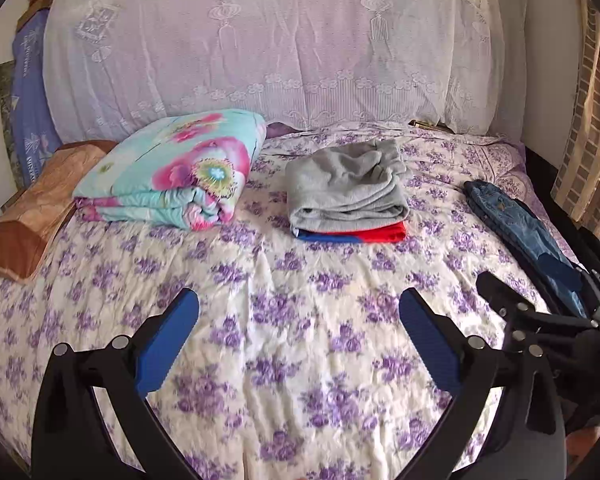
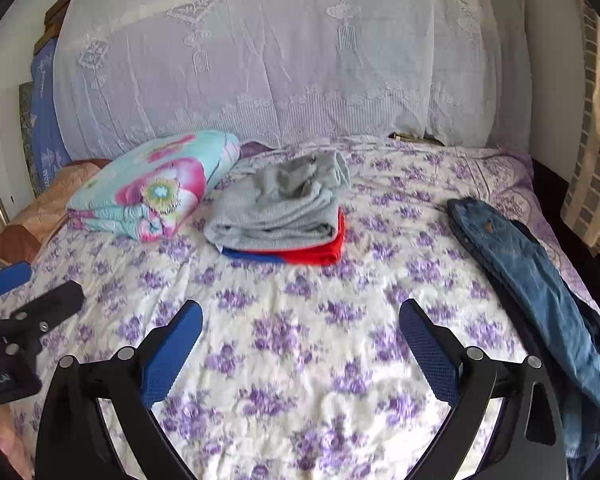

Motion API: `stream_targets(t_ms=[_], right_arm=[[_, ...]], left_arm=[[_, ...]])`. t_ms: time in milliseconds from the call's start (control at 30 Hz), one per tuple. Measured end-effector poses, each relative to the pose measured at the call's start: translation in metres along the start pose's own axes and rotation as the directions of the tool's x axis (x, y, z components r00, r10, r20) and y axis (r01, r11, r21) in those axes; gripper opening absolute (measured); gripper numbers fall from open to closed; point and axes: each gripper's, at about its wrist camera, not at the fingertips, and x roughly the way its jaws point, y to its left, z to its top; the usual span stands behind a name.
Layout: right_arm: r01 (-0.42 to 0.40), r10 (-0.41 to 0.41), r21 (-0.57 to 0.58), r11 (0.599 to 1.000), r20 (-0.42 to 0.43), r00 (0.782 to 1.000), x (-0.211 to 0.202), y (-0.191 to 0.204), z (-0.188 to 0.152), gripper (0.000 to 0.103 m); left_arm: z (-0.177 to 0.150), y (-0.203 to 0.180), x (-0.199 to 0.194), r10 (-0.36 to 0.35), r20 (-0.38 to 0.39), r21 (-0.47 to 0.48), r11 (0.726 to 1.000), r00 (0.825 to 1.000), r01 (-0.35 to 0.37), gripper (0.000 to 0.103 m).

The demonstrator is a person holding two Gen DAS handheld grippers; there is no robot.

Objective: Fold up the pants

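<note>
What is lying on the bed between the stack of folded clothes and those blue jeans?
Nothing but bare flowered bedspread lies between the folded stack and the jeans. The right wrist view shows that stretch most plainly.

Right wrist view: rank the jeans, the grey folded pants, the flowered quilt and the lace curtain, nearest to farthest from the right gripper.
From the right gripper:
1. Jeans, right edge of the bed.
2. Grey folded pants, centre, atop a red and blue garment.
3. Flowered quilt, left, slightly farther back.
4. Lace curtain, behind the bed.
</note>
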Motion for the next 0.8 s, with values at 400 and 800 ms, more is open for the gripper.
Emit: stream_targets(t_ms=[400,800], right_arm=[[0.075,-0.075,-0.023,0.997,0.014,0.997,-0.021,0.017,-0.026,0.099],[0.064,-0.063,-0.021,0.998,0.031,0.998,-0.031,0.019,-0.026,0.099]], left_arm=[[-0.031,0.001,-0.025,0.018,0.0,0.015,1.0,1.0,-0.018,0.098],[-0.031,-0.001,-0.024,0.005,-0.004,0.014,1.0,1.0,-0.005,0.098]])
